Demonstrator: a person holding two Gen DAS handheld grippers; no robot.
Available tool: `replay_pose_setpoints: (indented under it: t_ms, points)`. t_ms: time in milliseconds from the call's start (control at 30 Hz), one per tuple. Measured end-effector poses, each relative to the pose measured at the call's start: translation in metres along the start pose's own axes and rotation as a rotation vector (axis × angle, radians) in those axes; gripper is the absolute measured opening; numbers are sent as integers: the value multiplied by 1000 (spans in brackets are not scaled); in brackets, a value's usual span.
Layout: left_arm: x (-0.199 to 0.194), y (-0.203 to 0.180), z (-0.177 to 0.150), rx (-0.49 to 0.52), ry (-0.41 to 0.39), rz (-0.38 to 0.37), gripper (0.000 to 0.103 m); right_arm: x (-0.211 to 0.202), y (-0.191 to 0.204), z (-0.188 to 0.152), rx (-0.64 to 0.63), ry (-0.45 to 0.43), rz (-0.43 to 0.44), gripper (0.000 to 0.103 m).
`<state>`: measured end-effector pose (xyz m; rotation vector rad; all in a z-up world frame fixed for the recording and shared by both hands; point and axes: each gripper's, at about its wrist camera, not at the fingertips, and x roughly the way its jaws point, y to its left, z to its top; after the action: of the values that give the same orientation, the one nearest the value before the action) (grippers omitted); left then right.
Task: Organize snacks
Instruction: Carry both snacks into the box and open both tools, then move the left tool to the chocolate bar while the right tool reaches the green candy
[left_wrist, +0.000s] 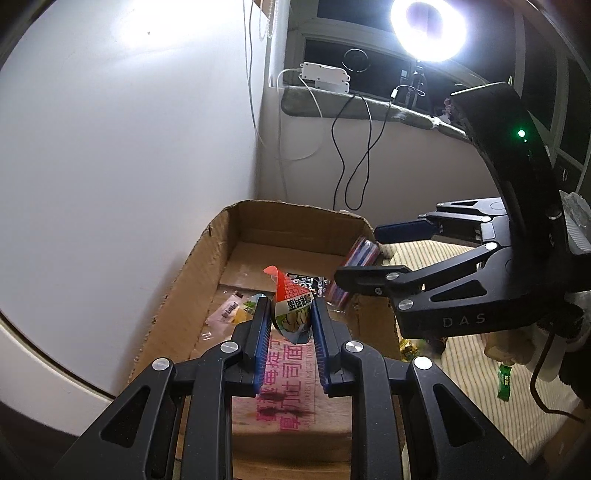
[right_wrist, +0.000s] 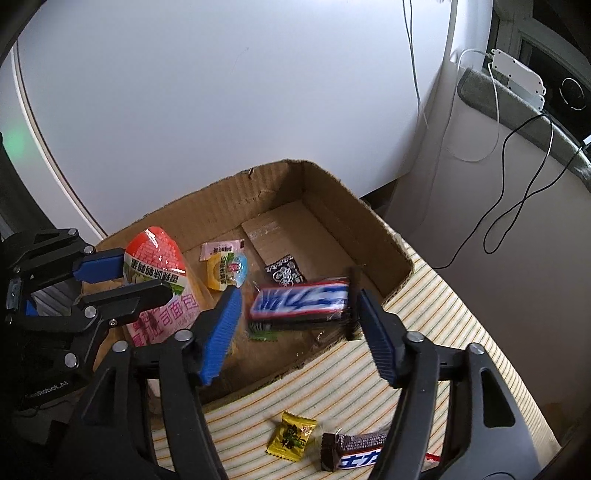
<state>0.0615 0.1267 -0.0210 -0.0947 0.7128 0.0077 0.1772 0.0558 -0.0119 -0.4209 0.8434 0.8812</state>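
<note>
While left claw (left_wrist: 288, 317) pinches pouch (left_wrist: 291, 310), right claw (right_wrist: 299, 325) gapes.

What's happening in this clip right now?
A person with two handheld tongs is sorting snacks into a cardboard box. The left tongs are shut on a red-topped snack packet, held above the box. The right tongs are open over the box's near edge, with a blurred Snickers bar between the jaws, apparently just let go. A yellow candy and another bar lie outside on the striped cloth.
</note>
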Motion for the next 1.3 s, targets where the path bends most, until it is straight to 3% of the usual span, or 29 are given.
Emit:
replay_pose_setpoints:
  t_ms: [100, 800, 1300]
  points:
    - [-1, 0, 1, 1, -5, 8, 29, -3, -2, 2, 9, -15, -7, 72]
    - [-35, -18, 2, 25, -57, -14, 29, -54, -7, -15, 21, -66, -59, 73]
    - [-41, -77, -13, 77, -40, -133, 29, -126, -29, -104, 81, -66, -110, 73]
